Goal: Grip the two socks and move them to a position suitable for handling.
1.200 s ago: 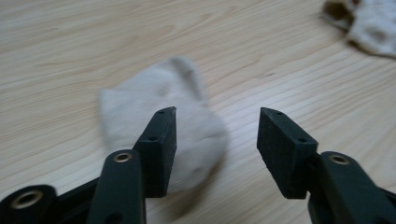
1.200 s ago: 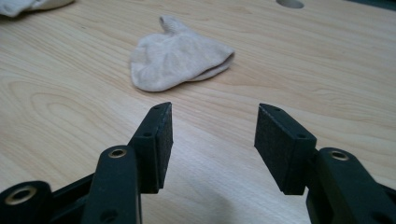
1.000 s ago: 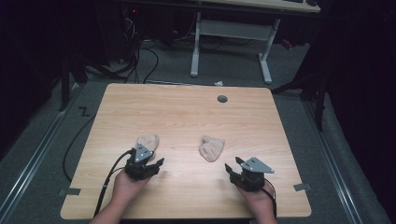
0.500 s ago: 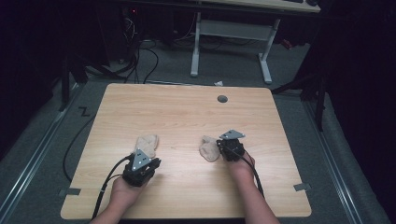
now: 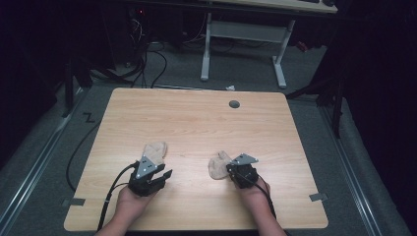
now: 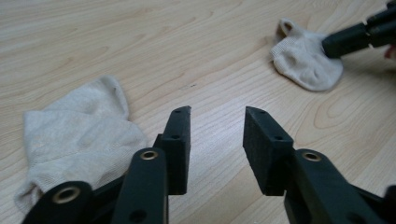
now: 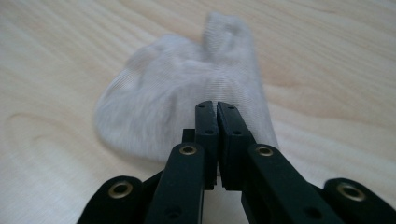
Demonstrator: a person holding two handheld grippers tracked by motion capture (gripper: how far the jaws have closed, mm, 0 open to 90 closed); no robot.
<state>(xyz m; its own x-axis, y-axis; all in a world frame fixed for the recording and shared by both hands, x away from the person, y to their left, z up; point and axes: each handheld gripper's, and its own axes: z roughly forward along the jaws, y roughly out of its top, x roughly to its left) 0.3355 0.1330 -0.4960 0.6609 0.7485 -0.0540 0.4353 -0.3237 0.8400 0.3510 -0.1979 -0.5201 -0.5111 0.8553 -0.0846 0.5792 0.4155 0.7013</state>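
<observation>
Lying toward the near left part of the tabletop point(image 5: 196, 123), the left sock point(image 5: 155, 150) is a crumpled beige heap, and the left gripper point(image 5: 160, 176) hovers just beside its near end, jaws spread apart with nothing between them. In the left gripper view that sock point(image 6: 79, 135) sits off to one side of the open jaws rather than between them, so closing from here would likely pinch only air or scrape the wood.

Farther right, near the middle of the near edge, the right sock point(image 5: 218, 165) lies flat, and the right gripper point(image 5: 229, 171) has its tips at the sock's near edge. In the right gripper view its jaws are pressed together over the fabric point(image 7: 187, 93); whether any cloth is actually caught between them I cannot tell. If only a thin fold is pinched, lifting could let the sock slip free; if nothing is, the gripper may merely push it along.

No containers are on the tabletop.
</observation>
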